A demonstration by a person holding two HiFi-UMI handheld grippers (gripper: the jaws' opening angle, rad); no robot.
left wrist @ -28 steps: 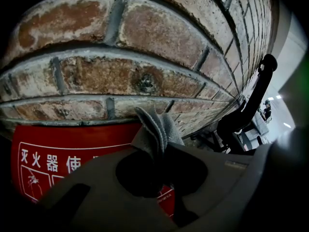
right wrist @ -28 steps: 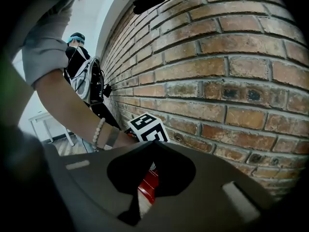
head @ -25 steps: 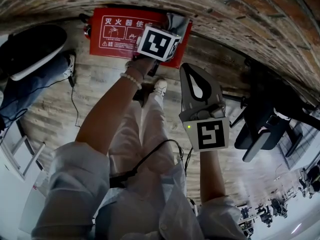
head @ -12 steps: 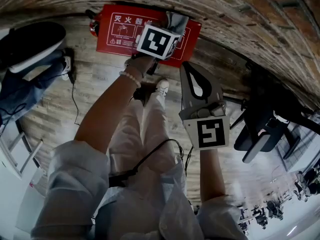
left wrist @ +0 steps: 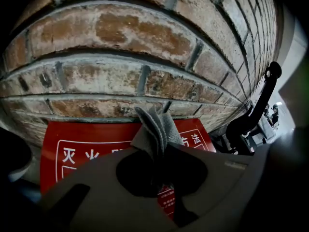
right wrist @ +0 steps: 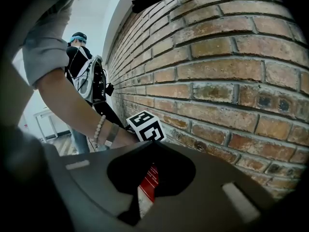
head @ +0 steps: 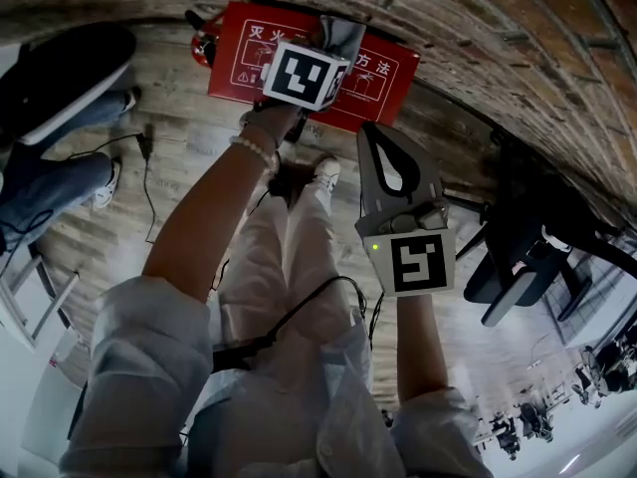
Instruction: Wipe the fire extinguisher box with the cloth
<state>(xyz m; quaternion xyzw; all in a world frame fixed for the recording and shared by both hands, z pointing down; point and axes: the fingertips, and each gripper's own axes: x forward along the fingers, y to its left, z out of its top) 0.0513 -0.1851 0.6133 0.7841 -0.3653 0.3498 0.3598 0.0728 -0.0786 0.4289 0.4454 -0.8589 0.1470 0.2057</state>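
Below the brick wall [left wrist: 120, 28], the left gripper [left wrist: 158, 146] pinched the cloth [left wrist: 157, 124] over the box [left wrist: 87, 146] for wiping, while the right gripper [right wrist: 152, 144] hung closed and empty.

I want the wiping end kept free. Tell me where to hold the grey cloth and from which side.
Grip the cloth at its bunched base, coming from the room side, opposite the brick wall. The left gripper is shut on it so: the folds gather into one wad there, and the loose end fans out toward the red box.

Dim, fisheye-warped frames – dark vignetted edges, blurred foreground
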